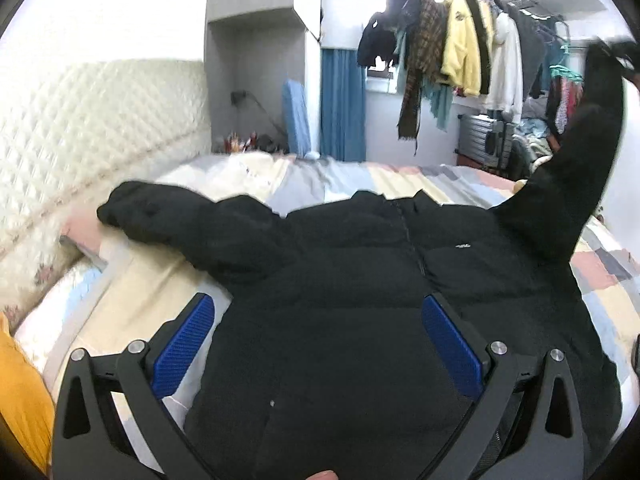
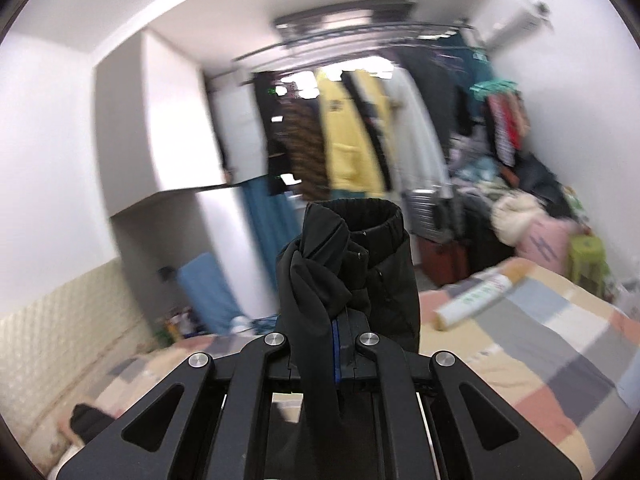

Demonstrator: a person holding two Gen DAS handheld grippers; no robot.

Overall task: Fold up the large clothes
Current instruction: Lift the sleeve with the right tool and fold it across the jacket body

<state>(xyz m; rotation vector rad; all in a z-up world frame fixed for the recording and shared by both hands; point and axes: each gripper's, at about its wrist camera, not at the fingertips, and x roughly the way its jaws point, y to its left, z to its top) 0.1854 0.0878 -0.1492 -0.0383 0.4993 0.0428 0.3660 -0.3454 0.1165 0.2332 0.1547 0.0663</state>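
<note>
A cluttered bedroom with a loaded clothes rack (image 1: 460, 40) lay behind the patchwork bed (image 1: 340, 176). The black puffer jacket (image 1: 360, 280) sprawled front-up on it. The right gripper (image 2: 338, 344) was clamped on one raised sleeve cuff (image 2: 360, 248); the left gripper (image 1: 316, 340) gaped empty over the hem. The slick cuff might slip free, and the bulky padding could spring back.

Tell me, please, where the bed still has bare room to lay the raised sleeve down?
Bare quilt lies beyond the black jacket's collar, and a cream strip runs between its flat sleeve and the left gripper. In the right wrist view, the checked patch beside the roll is free. The bed's middle is crowded.
</note>
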